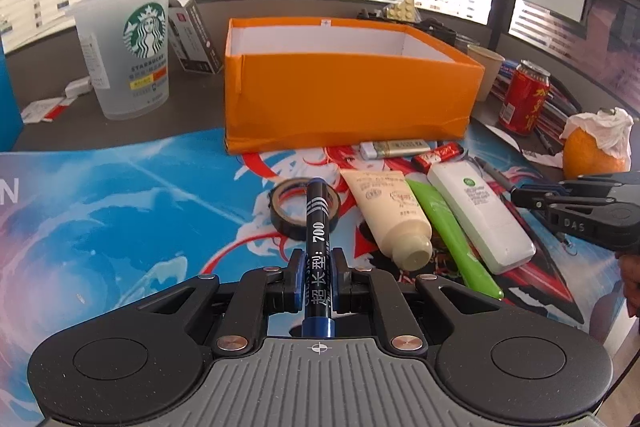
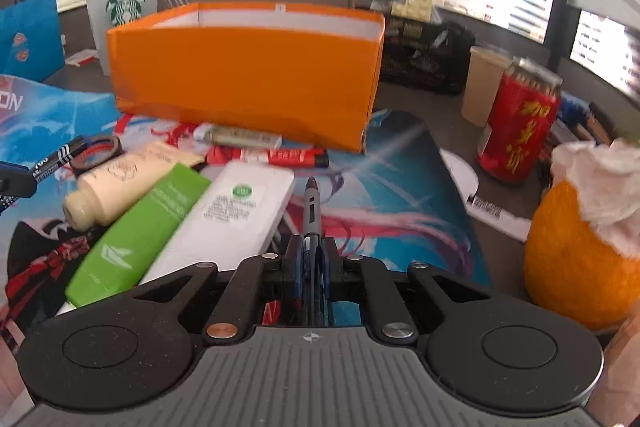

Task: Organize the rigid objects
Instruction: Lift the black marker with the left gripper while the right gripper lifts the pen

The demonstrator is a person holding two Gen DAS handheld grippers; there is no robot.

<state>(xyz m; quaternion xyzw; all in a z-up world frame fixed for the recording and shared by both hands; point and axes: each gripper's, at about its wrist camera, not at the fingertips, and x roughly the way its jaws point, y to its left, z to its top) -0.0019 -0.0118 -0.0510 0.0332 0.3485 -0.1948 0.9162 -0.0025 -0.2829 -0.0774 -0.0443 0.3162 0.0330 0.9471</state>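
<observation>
1. A printed desk mat (image 1: 120, 211) lies before an orange box (image 1: 348, 87).
2. The left gripper (image 1: 318, 259) is clamped on a black marker (image 1: 318, 223), above a tape roll (image 1: 296, 211).
3. The right gripper (image 2: 310, 251) pinches a grey pen (image 2: 311, 207), beside a white remote (image 2: 236, 219).

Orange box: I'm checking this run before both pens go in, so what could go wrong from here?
The left gripper holds the black marker by its lower half, so it might pivot. The right gripper pinches a thin pen that could slip. The orange box has tall walls; either tip might catch its rim and push the box.
</observation>
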